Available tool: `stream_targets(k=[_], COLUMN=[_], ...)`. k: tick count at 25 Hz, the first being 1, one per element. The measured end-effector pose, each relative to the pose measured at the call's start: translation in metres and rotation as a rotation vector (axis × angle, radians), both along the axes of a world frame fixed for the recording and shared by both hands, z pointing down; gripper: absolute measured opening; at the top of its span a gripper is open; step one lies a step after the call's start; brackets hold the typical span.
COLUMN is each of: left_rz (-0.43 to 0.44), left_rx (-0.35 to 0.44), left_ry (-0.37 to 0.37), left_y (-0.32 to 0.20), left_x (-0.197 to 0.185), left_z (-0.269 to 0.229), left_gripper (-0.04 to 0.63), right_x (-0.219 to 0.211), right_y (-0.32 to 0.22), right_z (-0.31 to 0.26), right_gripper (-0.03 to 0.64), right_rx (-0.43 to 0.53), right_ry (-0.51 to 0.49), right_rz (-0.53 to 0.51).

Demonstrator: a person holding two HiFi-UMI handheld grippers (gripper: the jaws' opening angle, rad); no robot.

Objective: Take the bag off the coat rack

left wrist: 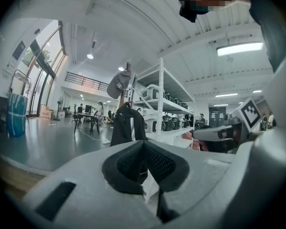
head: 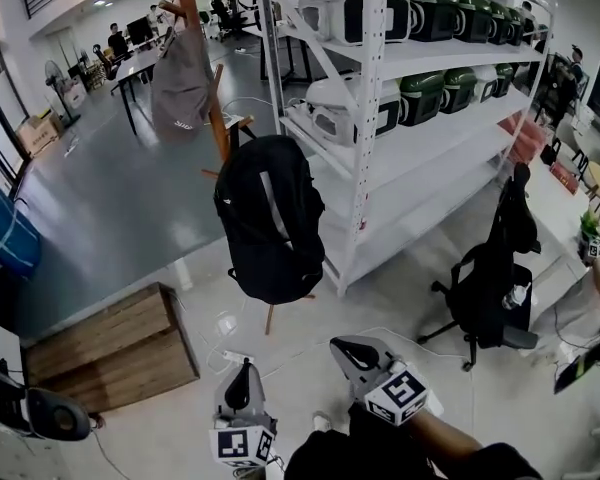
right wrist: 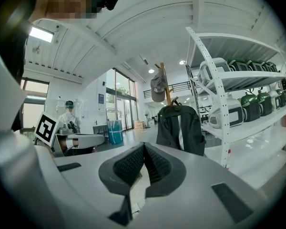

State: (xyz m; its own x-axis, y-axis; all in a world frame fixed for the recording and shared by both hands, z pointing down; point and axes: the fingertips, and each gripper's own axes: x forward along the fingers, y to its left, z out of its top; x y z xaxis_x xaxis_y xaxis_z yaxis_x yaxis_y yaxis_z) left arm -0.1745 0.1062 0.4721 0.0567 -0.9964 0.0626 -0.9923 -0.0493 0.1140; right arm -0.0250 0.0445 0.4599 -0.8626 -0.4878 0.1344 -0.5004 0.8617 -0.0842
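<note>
Bag hangs on the coat rack, beside white shelving.
We hold the left gripper and right gripper clenched and empty, well short of it; a grey cap hangs higher, a wooden crate sits left, an office chair right.

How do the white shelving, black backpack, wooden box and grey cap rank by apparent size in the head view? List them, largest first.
1. White shelving
2. Black backpack and wooden box: too alike to rank
3. Grey cap, though it hangs farther from the camera
</note>
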Motion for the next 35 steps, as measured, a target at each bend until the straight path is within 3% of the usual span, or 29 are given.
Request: stream_targets(k=[6,20,30,35], left_rz=[-0.032,-0.195,-0.216,-0.189], left_rx=[0.013,0.029,0.020,0.038], left_ry=[-0.026,-0.043,-0.008,-0.033], left_y=[-0.065,-0.223,-0.268,-0.285], left_x=[-0.020,-0.032,-0.054,-0.080], left_z=[-0.016,-0.053,-0.065,-0.075], left_gripper=[0.012,0.012,0.012,0.016], right_x=[-0.023,-0.050,-0.069,-0.081], right_y=[-0.081,-0.275,-0.352,-0.374], right_z=[-0.015,-0.046,-0.056,-0.060], right_gripper=[0.008,0.008,0.012,0.093], right_rx=[0.024,0.035,0.013,0.027], right_ry=[-0.015,-0.009,-0.038,-0.029], right_rz=[-0.047,-0.289,-0.336,-0.352])
